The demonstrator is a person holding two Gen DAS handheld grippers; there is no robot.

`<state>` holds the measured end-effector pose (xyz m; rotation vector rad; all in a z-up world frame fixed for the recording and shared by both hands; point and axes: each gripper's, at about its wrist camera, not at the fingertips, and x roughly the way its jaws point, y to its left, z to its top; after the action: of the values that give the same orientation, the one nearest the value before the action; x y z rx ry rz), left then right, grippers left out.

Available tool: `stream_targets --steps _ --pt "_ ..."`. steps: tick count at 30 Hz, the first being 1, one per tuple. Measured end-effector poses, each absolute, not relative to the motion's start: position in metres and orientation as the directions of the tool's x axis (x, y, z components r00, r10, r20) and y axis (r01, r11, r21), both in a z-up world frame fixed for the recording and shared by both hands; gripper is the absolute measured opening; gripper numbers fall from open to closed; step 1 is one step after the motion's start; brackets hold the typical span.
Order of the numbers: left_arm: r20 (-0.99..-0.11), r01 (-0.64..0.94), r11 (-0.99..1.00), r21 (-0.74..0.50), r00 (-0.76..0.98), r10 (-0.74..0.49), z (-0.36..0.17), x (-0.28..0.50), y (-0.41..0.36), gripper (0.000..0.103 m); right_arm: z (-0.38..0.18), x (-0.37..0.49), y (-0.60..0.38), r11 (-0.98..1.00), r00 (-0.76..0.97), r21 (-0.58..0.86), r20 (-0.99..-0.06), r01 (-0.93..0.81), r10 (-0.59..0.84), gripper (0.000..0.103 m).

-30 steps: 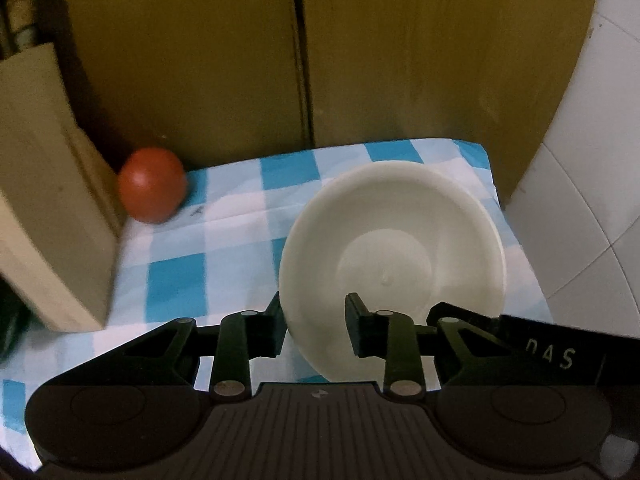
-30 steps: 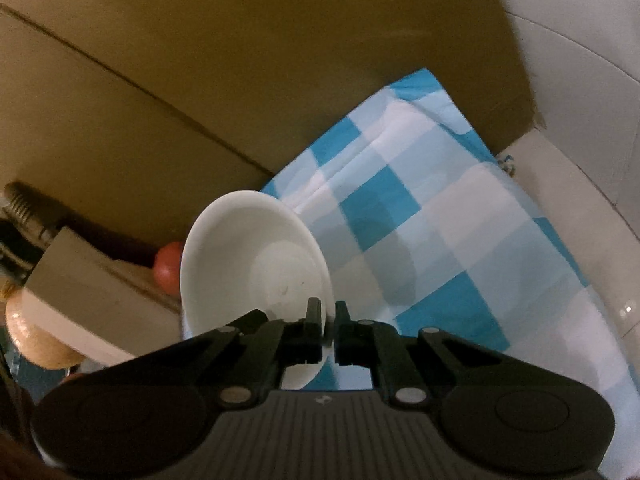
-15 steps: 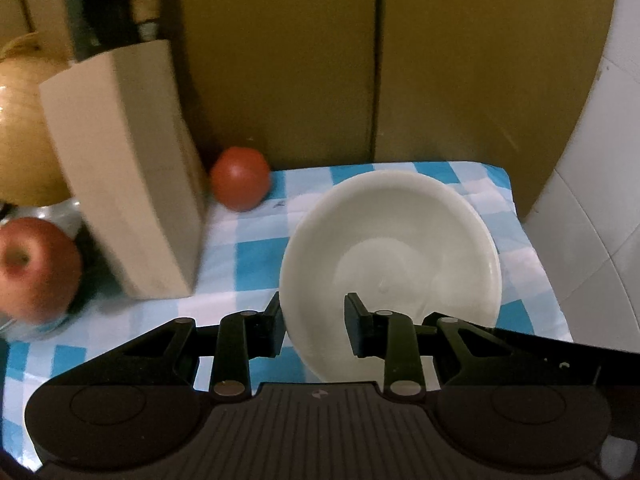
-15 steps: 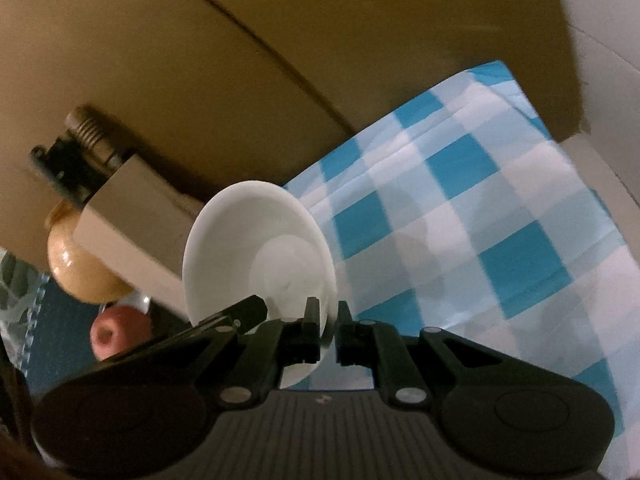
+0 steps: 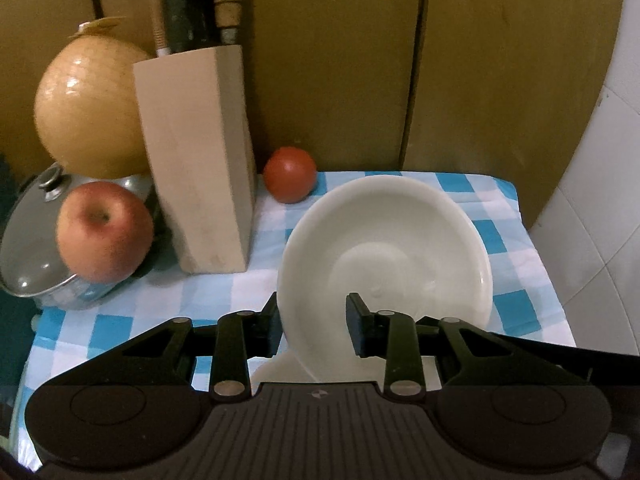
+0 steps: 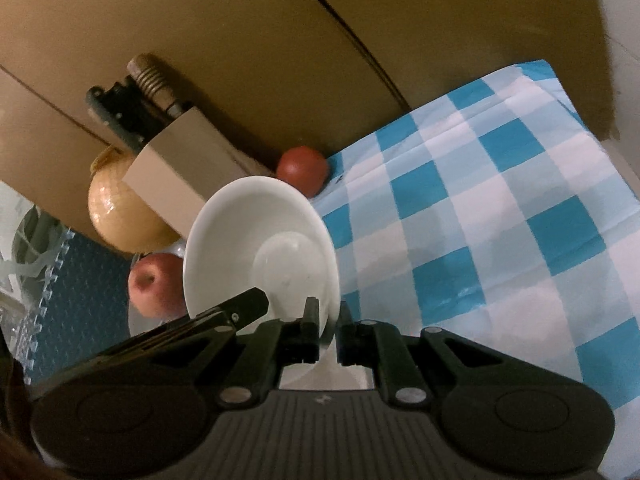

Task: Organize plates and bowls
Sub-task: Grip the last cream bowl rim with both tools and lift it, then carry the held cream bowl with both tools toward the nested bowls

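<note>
A white bowl (image 5: 384, 256) is held tilted above the blue checked cloth (image 5: 516, 304). My right gripper (image 6: 328, 332) is shut on the bowl's near rim (image 6: 256, 248). My left gripper (image 5: 314, 320) is open, and the bowl's lower rim sits between its fingers without either pad touching it. The right gripper's finger shows in the left wrist view at the lower right (image 5: 520, 344). The left gripper's finger shows in the right wrist view (image 6: 224, 316).
A wooden knife block (image 5: 196, 160) stands at the left with a tomato (image 5: 290, 174) beside it. An apple (image 5: 104, 232) rests on a lidded pot (image 5: 32, 248), with a large onion (image 5: 88, 104) behind. Brown cabinet doors (image 5: 340, 60) back the counter. A white tiled wall (image 5: 600, 200) is at the right.
Both grippers have pulled back and left with the bowl. The knife block, apple, pot and onion have come into view. The right gripper stays shut on the rim.
</note>
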<state>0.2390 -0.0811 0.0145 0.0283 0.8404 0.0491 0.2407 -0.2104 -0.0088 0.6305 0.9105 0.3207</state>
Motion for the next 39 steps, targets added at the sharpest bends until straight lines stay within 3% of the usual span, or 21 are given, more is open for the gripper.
stream_targets --steps 39 --pt "-0.760 -0.095 0.995 -0.010 0.648 0.054 0.000 0.174 -0.038 0.041 -0.019 0.199 -0.166 0.797 0.475 0.601 -0.687 -0.055 0.551 0.011"
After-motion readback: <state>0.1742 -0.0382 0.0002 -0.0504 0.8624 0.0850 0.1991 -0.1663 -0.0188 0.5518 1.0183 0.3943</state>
